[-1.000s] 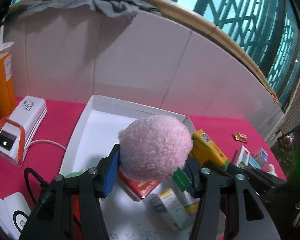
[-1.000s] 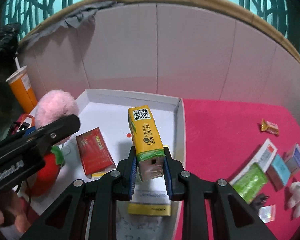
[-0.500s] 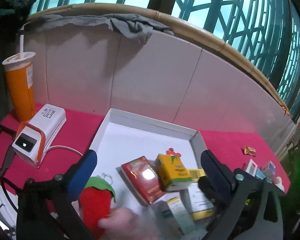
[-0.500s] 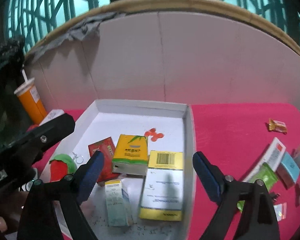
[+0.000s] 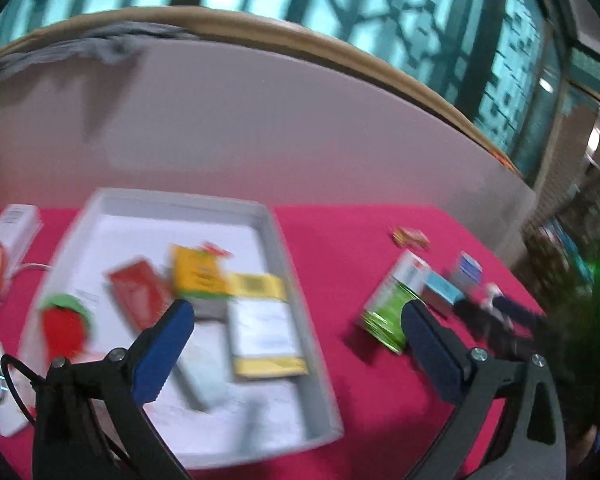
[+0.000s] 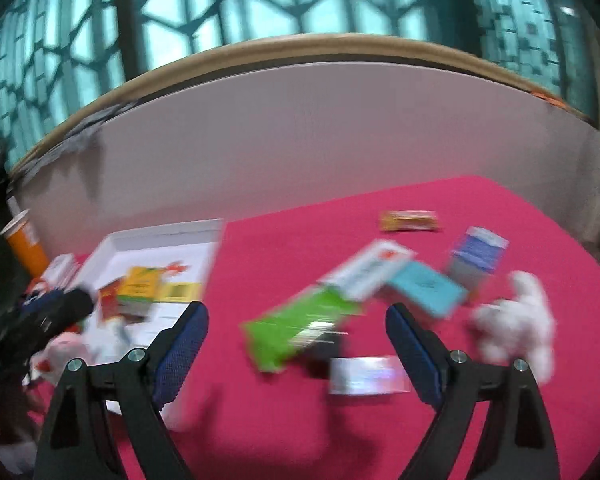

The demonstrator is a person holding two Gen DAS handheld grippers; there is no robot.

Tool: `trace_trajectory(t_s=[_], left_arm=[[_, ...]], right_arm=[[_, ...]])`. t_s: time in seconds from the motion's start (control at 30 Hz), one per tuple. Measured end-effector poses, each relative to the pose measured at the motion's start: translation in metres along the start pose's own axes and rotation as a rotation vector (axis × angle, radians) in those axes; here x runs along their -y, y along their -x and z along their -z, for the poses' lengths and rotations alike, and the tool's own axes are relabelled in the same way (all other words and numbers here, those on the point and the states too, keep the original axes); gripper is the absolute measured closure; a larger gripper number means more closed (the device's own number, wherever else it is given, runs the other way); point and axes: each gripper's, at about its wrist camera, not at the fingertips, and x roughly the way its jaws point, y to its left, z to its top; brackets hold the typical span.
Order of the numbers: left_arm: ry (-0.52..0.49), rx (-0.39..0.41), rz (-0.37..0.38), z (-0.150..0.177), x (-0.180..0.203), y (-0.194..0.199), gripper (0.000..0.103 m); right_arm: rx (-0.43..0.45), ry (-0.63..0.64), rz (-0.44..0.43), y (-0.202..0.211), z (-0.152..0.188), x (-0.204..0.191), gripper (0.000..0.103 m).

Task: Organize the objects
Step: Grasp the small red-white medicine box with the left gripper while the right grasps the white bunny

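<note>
Both views are blurred by motion. A white tray (image 5: pixel 324 380) on the red cloth holds a red strawberry toy (image 5: pixel 62 330), a red pack (image 5: pixel 138 298), a yellow carton (image 5: pixel 198 272) and a yellow-and-white box (image 5: pixel 266 328). My left gripper (image 5: pixel 296 340) is open and empty above the tray's right wall. My right gripper (image 6: pixel 296 344) is open and empty above a green packet (image 6: pixel 296 330). Beside it lie a white box (image 6: pixel 368 270), a teal box (image 6: pixel 424 292), a blue box (image 6: pixel 478 254), a white plush toy (image 6: pixel 516 328) and a shiny sachet (image 6: pixel 366 374).
A wrapped candy (image 6: pixel 408 221) lies farther back on the cloth. An orange cup (image 6: pixel 22 240) and a white-and-orange power bank (image 5: pixel 8 244) stand left of the tray. A white panel wall (image 5: pixel 300 128) closes the back of the table.
Both grippers let go: the pink plush left the left jaws, the yellow carton now lies in the tray. Both grippers have since swung right, the right one over the loose items.
</note>
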Motion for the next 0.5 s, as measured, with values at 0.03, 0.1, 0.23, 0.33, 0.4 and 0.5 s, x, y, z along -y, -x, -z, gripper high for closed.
trace_trajectory(t_s=[0.03, 0.1, 0.23, 0.33, 0.4, 0.5], left_arm=[[-0.015, -0.017, 0.022, 0.004, 0.010, -0.004, 0.000], [-0.057, -0.062, 0.075, 0.012, 0.032, -0.014, 0.000], [-0.207, -0.170, 0.193, 0.030, 0.082, -0.037, 0.000], [-0.314, -0.233, 0.271, 0.043, 0.118, -0.054, 0.000], [-0.377, -0.240, 0.312, 0.047, 0.141, -0.064, 0.000], [-0.468, -0.240, 0.380, 0.044, 0.169, -0.080, 0.000]], right_arm=[[0.013, -0.027, 0.020, 0.004, 0.001, 0.018, 0.010], [0.017, -0.089, 0.057, 0.010, 0.002, 0.056, 0.009], [0.031, -0.196, 0.185, 0.019, 0.003, 0.127, 0.009], [0.046, -0.263, 0.224, 0.028, 0.008, 0.166, 0.009], [0.042, -0.288, 0.223, 0.030, 0.011, 0.180, 0.009], [0.037, -0.303, 0.220, 0.031, 0.017, 0.193, 0.009]])
